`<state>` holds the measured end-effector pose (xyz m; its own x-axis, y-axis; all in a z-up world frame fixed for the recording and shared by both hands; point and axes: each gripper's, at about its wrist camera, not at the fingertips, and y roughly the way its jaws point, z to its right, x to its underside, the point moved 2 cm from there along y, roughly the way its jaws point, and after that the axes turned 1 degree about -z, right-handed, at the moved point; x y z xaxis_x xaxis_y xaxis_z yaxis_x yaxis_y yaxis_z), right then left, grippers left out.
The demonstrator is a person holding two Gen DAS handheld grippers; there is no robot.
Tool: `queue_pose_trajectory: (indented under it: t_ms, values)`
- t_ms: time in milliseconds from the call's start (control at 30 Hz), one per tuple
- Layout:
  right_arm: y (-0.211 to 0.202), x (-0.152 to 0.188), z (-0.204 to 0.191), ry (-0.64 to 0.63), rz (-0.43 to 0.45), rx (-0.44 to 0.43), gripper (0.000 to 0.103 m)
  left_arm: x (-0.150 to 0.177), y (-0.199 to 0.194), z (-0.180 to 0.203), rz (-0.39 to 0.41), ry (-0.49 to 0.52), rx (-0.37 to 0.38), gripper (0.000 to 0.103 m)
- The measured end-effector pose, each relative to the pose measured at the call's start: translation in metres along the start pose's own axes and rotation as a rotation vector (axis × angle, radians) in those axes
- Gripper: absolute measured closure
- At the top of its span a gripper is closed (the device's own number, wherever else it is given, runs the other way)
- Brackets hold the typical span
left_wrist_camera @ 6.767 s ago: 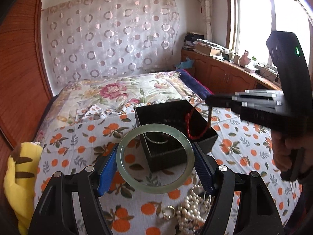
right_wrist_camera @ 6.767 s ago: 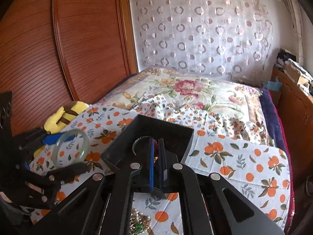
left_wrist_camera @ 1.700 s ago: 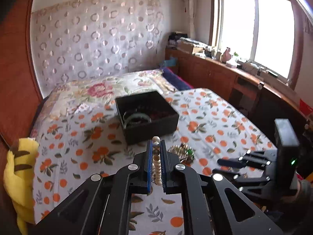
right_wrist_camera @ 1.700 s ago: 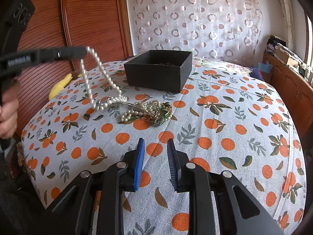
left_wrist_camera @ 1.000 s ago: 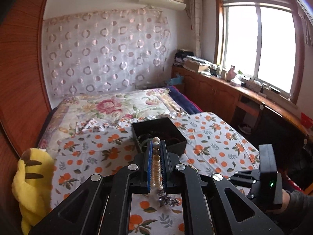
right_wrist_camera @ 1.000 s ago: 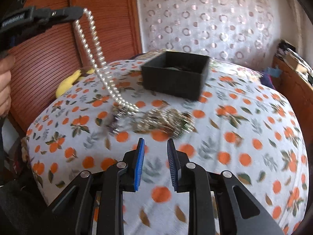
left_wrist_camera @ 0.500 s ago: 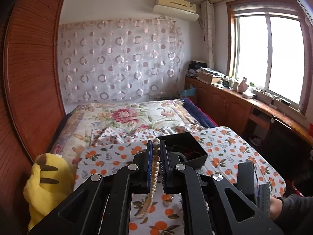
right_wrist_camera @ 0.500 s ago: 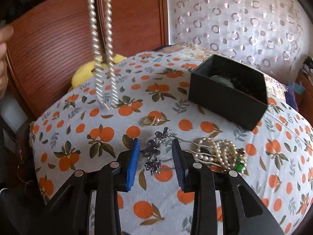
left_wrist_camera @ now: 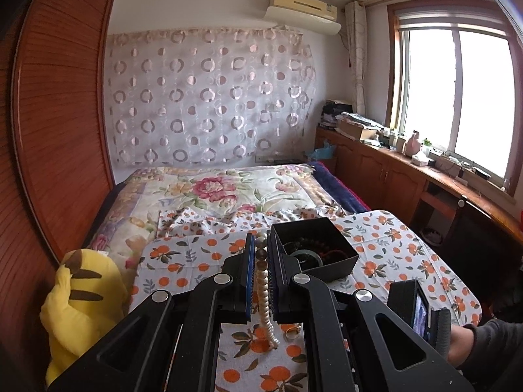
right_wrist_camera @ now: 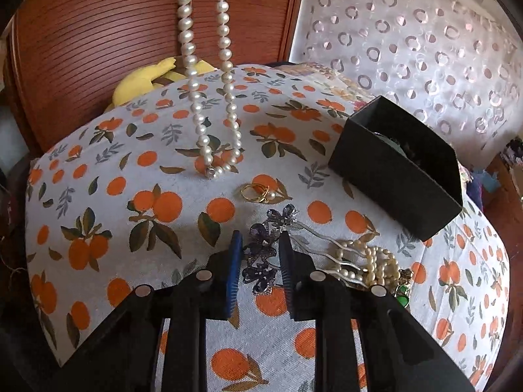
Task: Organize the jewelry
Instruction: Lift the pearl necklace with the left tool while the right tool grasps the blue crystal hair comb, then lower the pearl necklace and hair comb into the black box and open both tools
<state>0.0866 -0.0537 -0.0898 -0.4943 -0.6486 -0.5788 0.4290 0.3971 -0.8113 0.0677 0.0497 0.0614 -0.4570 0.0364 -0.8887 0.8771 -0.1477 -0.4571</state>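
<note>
Pearl beads run between the blue pads of the left tongs (left_wrist_camera: 260,263), which are clenched on the pearl necklace (right_wrist_camera: 209,75) near one end so the rest hangs free as a long loop. Its lowest beads dangle just above, or perhaps just touching, the orange-print cloth (right_wrist_camera: 98,196) on the bed; which, I cannot tell. Held high like this, the strand can likely be carried over and lowered into the black box (right_wrist_camera: 395,176), which sits open on the cloth and already holds a green bangle (left_wrist_camera: 305,254) and darker beads.

Meanwhile the right tongs (right_wrist_camera: 260,256) point steeply down and straddle a purple flower hairpin (right_wrist_camera: 264,251). They are closing, the pads not yet pressing on it. A gold ring (right_wrist_camera: 256,192) lies beside it, and a tangle of small pearls (right_wrist_camera: 372,261) sits to the right, evidently still waiting.
</note>
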Motion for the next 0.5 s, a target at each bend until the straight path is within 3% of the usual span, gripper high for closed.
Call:
queue_pose_trajectory:
  t_ms: [300,500]
  values:
    - [-0.037,-0.003,0.017,0.067,0.104,-0.042,0.080,0.000,0.009,-0.001,-0.008,0.003,0.004,0.096]
    - [-0.072,-0.012,0.042,0.102,0.181,-0.021,0.080,-0.020,0.016,0.010,0.011,0.014,0.017,0.096]
